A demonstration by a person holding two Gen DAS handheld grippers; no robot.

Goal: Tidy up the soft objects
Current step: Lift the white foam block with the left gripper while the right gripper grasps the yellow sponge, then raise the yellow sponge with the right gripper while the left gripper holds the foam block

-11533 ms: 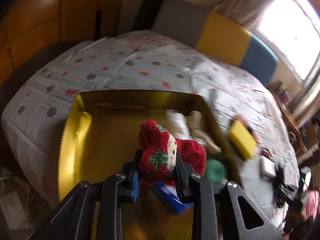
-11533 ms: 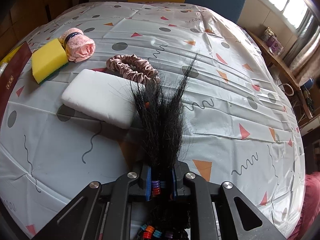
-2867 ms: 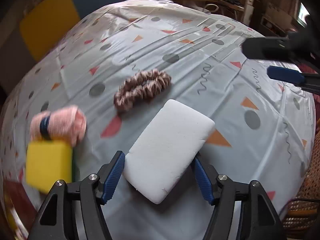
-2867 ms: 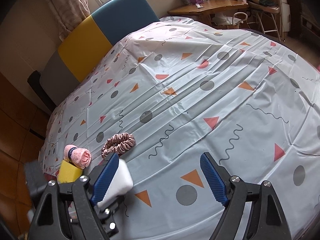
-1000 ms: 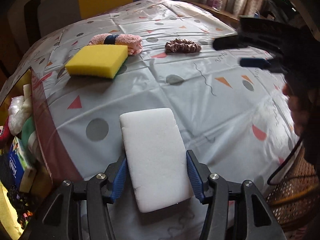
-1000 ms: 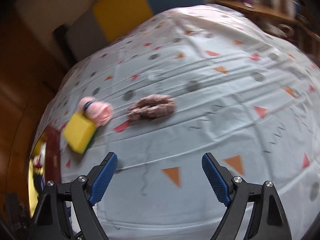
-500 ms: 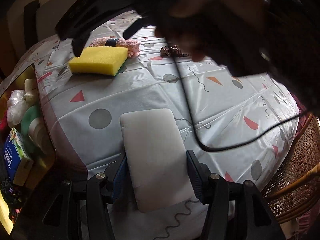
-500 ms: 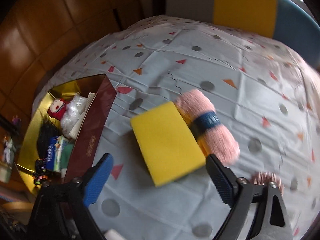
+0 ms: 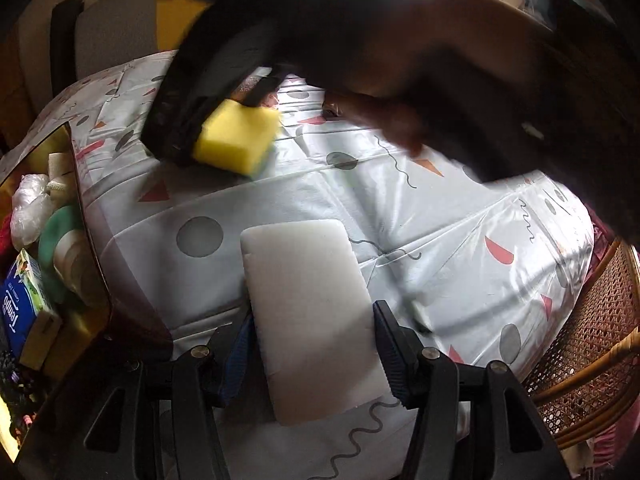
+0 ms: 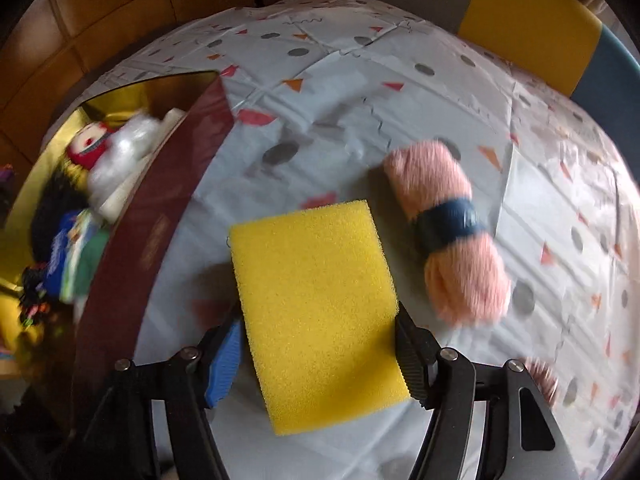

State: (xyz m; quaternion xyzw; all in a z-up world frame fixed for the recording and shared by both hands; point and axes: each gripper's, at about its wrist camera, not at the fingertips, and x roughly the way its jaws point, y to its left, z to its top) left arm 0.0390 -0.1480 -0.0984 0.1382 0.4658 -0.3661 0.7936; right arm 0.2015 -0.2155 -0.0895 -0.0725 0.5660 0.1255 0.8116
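My left gripper [image 9: 312, 344] is shut on a white foam block [image 9: 308, 312] and holds it over the patterned tablecloth near the box. My right gripper [image 10: 320, 344] is open, its fingers on either side of a yellow sponge [image 10: 320, 312] that lies on the cloth; whether the pads touch it I cannot tell. The sponge also shows in the left wrist view [image 9: 236, 140], under the right hand and gripper. A pink towel roll with a blue band [image 10: 448, 228] lies just right of the sponge. The gold-lined box [image 10: 160, 200] at left holds several soft items.
In the left wrist view the box [image 9: 96, 280] shows a tissue pack [image 9: 20, 304] and a green roll [image 9: 60, 236]. A pink scrunchie [image 10: 540, 376] peeks out at the right gripper's right. A wicker chair [image 9: 580, 344] stands beyond the table's right edge. Cushions line the far side.
My right gripper has come down over the yellow sponge, which now sits between its fingers. My left gripper still holds the white block, shifted a little toward the box.
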